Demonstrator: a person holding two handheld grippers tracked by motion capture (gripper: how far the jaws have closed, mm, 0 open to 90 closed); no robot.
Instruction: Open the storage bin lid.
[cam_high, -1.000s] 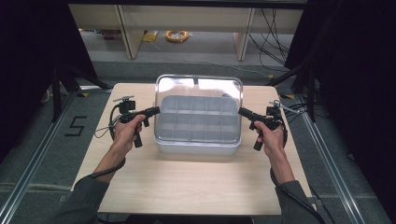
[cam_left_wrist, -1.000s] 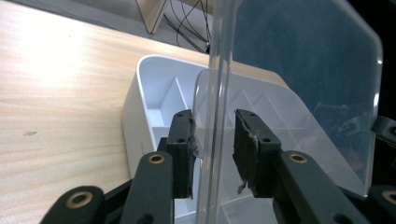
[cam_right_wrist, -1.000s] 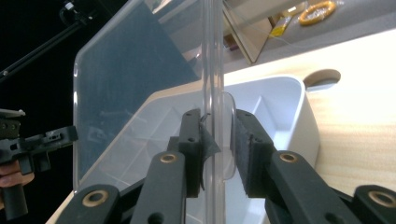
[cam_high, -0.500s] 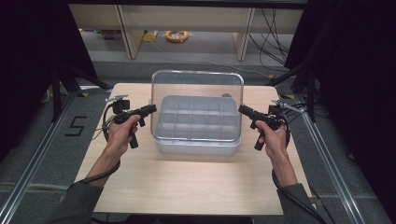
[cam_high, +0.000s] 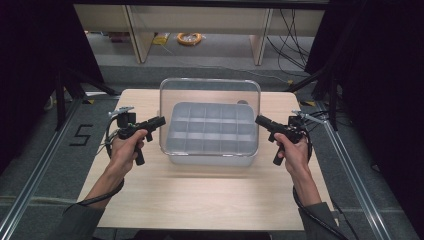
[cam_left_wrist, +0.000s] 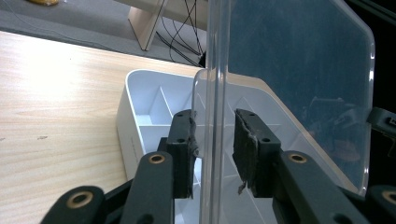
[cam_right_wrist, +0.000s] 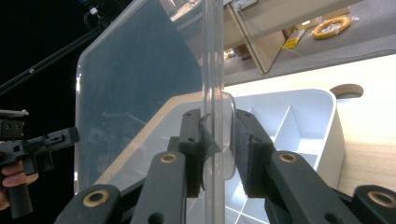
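- Your left gripper has its jaws either side of the clear lid's edge, and there's a visible gap on the right pad, so they look only loosely around it, not clamped. I'd close those a touch before you do anything else.
- Your right gripper looks tighter: the jaws are narrow, with the lid's little tab between the pads, and the left pad is pressed against the plastic. Whether the other pad touches, I can't tell.
- The lid stands nearly upright over the white organiser tray, its lower edge down at the tray's near side. You've got one gripper on each side edge, which is the right idea for a floppy sheet like that.
- My guess is you're opening or lifting it off. Move both hands evenly and at the same height so it doesn't twist, and keep the grip on the rim, not the flat face.
- The tray sits in the middle of the worktop, so watch it doesn't drag along with the lid.
- Count: one lid, one tray, two grippers. The compartments look like three rows, roughly four or five across; glare through the lid makes that hard to nail.
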